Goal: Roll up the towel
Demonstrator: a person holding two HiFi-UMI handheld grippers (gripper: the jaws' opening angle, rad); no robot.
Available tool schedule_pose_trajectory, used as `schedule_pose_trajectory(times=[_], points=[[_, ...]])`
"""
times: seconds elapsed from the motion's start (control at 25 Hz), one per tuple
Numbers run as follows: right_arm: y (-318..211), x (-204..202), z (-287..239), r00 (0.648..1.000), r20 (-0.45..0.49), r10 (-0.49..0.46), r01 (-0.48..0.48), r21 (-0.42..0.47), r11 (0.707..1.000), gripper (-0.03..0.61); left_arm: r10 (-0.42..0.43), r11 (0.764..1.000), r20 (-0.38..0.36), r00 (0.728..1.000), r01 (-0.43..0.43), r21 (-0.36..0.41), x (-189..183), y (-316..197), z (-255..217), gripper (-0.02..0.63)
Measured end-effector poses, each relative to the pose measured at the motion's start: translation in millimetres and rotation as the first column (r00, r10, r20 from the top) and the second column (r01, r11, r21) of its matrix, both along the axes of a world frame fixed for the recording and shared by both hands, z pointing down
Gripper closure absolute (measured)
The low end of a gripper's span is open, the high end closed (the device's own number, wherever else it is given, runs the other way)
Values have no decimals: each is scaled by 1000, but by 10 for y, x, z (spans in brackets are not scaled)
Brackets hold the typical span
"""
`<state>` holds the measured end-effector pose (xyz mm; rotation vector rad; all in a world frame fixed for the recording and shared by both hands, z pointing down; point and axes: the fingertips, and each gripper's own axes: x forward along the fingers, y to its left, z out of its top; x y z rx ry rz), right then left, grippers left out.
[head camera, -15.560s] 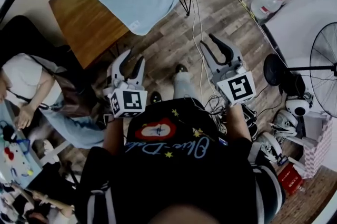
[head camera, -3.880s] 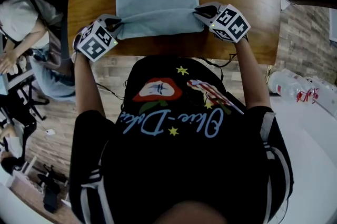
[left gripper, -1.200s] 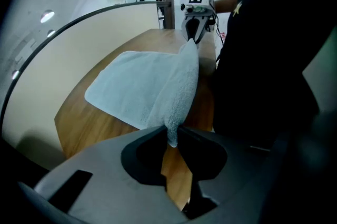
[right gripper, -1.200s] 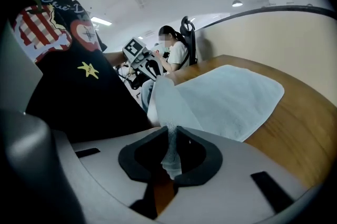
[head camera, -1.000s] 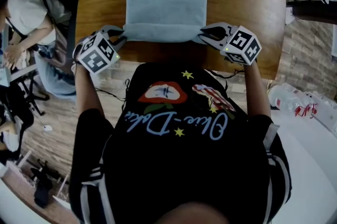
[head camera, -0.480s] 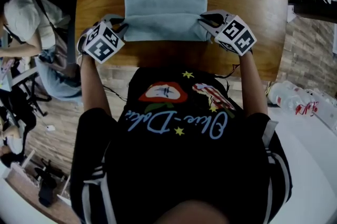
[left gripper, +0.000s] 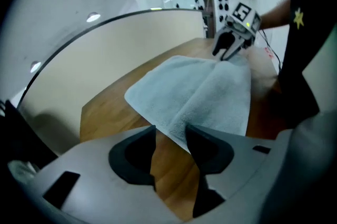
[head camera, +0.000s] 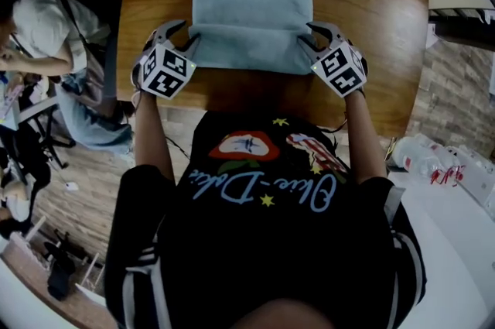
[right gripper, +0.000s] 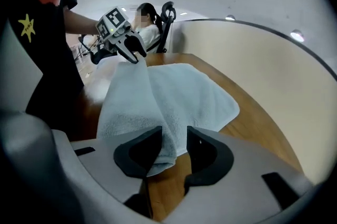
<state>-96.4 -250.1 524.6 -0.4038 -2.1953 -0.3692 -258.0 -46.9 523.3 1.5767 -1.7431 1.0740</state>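
Observation:
A light blue towel [head camera: 251, 2] lies on the wooden table [head camera: 363, 2], its near edge turned over into a thick fold [head camera: 251, 53]. My left gripper [head camera: 176, 37] is at the fold's left end. Its jaws have just been opening and stand open in the left gripper view [left gripper: 171, 133], with only the towel's [left gripper: 200, 96] corner reaching in beside the right-hand finger. My right gripper [head camera: 313, 37] is at the fold's right end. Its jaws [right gripper: 174, 136] have also just been opening, and a hanging fold of towel [right gripper: 168, 91] still lies loosely between them.
A seated person [head camera: 46, 18] is close to the table's left side. A white surface [head camera: 456, 227] with bottles [head camera: 425, 153] lies at the right. Bare wood runs on both sides of the towel and beyond it, up to a curved pale wall [right gripper: 274, 86].
Both grippers have moved forward over the towel's near edge and tipped further down, carrying the fold with them. Both pairs of jaws have opened.

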Motion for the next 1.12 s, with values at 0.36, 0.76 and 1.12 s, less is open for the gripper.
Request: schedule_pose_trajectory(times=[0.36, 0.76, 1.12], points=[[36, 119, -713, 976, 219, 16, -15, -4, 1000, 463, -13, 993, 102, 995, 1, 121, 53, 256, -525, 437], [863, 708, -243, 940, 34, -339, 332, 123, 935, 463, 313, 941, 169, 935, -281, -188, 866, 474, 124, 437], [691, 754, 176, 909, -90, -407, 416, 235, 878, 443, 407, 893, 222, 886, -334, -304, 833, 464, 279, 462]])
